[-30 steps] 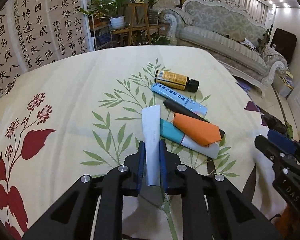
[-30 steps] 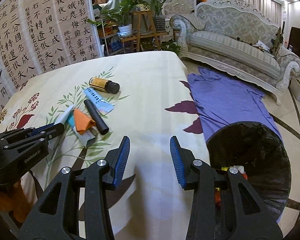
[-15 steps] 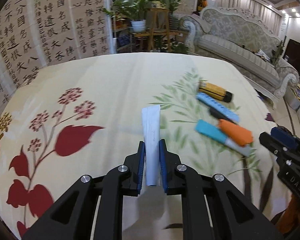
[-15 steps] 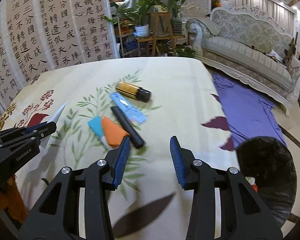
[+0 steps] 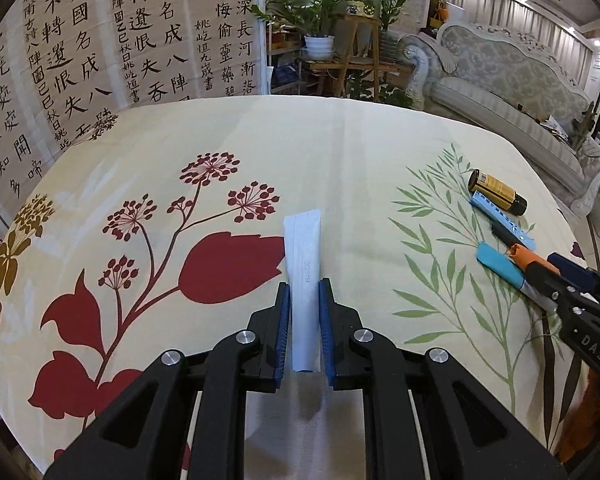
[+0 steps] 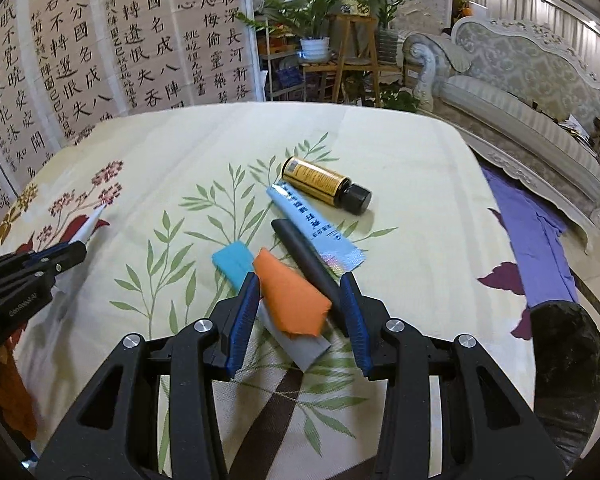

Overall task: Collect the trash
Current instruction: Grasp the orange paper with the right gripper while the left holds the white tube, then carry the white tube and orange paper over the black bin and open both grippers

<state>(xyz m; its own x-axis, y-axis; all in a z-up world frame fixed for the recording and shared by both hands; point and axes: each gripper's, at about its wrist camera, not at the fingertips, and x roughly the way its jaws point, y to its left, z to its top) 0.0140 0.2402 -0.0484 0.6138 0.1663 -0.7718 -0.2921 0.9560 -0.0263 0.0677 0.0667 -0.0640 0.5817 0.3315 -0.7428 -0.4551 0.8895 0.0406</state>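
My left gripper (image 5: 303,308) is shut on a flat white tube (image 5: 302,248), held above the red flower print on the tablecloth (image 5: 340,152). It also shows at the left of the right wrist view, as the left gripper (image 6: 74,250) with the white tube (image 6: 94,222) sticking out. My right gripper (image 6: 299,292) is open over the trash pile. Between its fingers in view lies an orange paper scrap (image 6: 290,296). Around it lie a teal-and-grey tube (image 6: 232,258), a black marker (image 6: 308,260), a light blue tube (image 6: 316,228) and an amber bottle (image 6: 324,184).
A black-lined trash bin (image 6: 568,360) stands off the table's right edge, beside a purple cloth (image 6: 532,232) on the floor. A sofa (image 6: 520,92), potted plants on a wooden stand (image 6: 340,40) and a calligraphy screen (image 6: 100,52) lie beyond the table.
The left gripper has carried the white tube leftward, away from the pile. The right gripper has swung left from beside the bin to over the orange scrap.
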